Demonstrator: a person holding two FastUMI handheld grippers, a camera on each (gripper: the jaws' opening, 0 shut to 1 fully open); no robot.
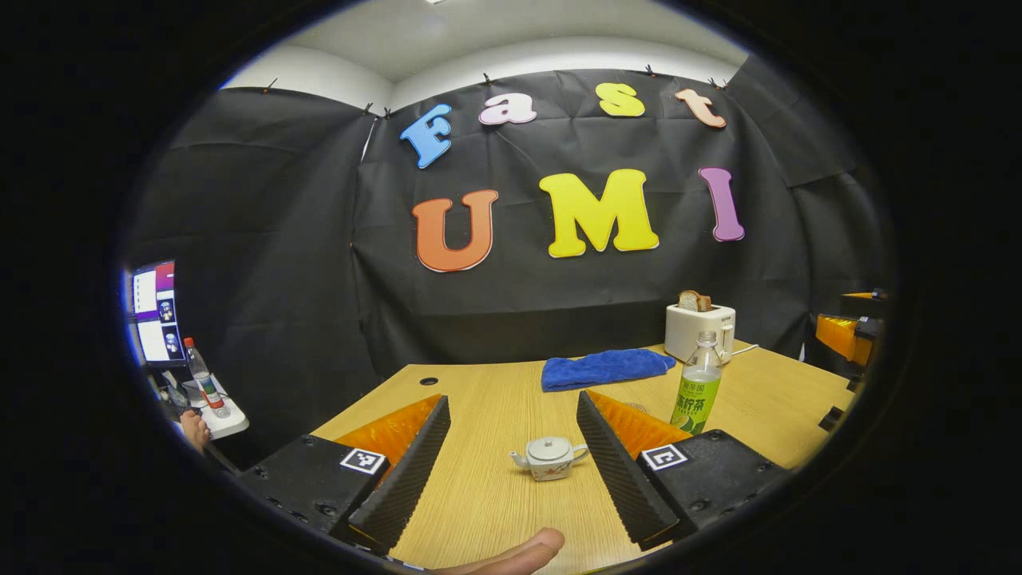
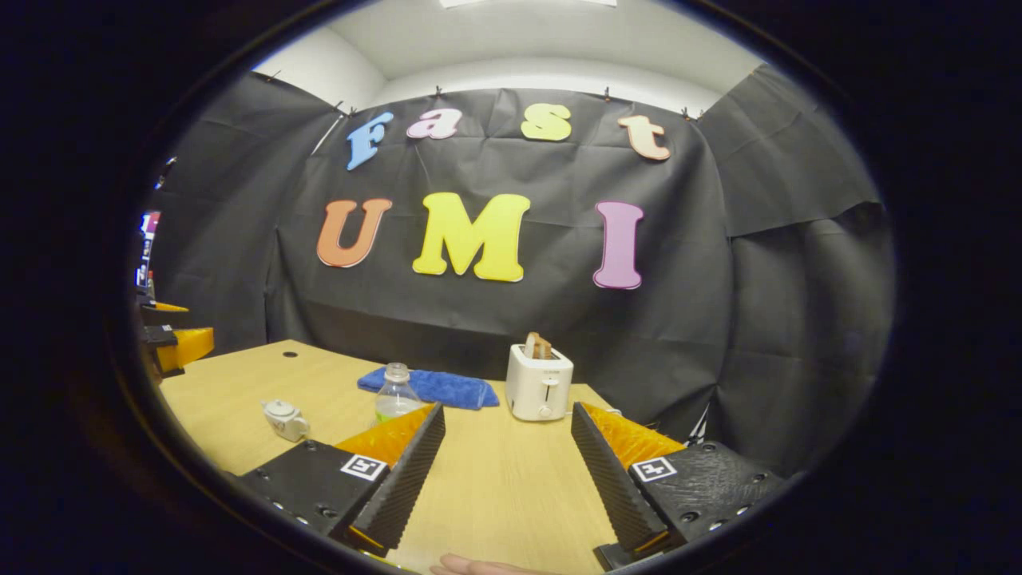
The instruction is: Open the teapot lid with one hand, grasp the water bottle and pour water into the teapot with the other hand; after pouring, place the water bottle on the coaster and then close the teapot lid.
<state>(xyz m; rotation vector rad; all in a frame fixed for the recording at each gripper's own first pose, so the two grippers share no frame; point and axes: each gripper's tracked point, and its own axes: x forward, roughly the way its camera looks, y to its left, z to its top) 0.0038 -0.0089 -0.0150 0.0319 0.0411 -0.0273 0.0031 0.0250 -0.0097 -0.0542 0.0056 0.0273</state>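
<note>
Both the left gripper (image 1: 511,471) and the right gripper (image 2: 507,479) hover with jaws wide apart and empty above the worktop (image 1: 495,495), where the lidded teapot (image 1: 549,458) sits near the upright water bottle (image 1: 697,385).

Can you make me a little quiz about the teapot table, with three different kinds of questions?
1. True or false: the teapot has its lid on.
2. What stands behind the blue towel near the wall? A) a kettle B) a white toaster C) a bowl
3. Fill in: the left gripper and the right gripper are both ____ and hold nothing.

Key: 1 true; 2 B; 3 open. The water bottle stands upright on the table, to the right of the teapot in the left gripper view.
</note>
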